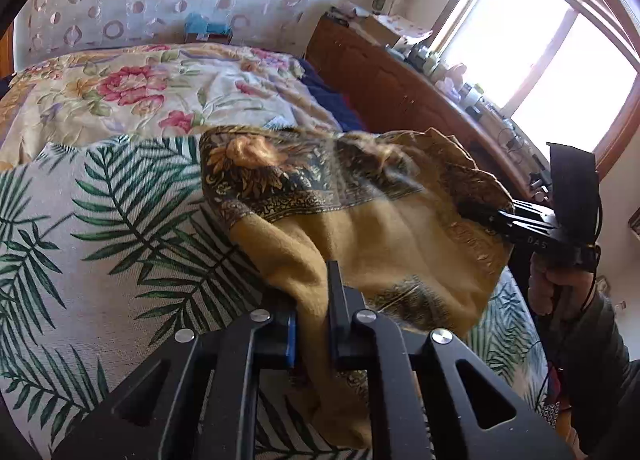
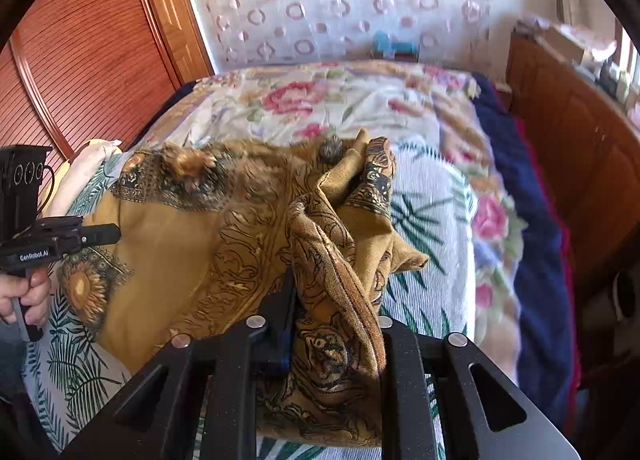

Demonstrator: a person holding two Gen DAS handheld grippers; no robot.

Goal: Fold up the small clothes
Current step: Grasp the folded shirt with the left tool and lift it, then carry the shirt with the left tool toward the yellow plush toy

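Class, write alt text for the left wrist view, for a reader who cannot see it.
The left gripper is clamped on a mustard-yellow patterned garment, and the right gripper holds its far edge, so the cloth hangs between them above a palm-leaf bedspread. Behind lie a floral quilt, a wooden dresser and a bright window.

Mustard-yellow patterned cloth (image 1: 384, 236): far edge motion-blurred at 12 o'clock, near hem hidden behind black left gripper (image 1: 316, 324) linkage. In right wrist view cloth (image 2: 256, 236) covers right gripper (image 2: 340, 324) fingertips at 6 o'clock. Small clutter on brown wooden sideboard (image 1: 400, 88) at 2 o'clock too small to identify.
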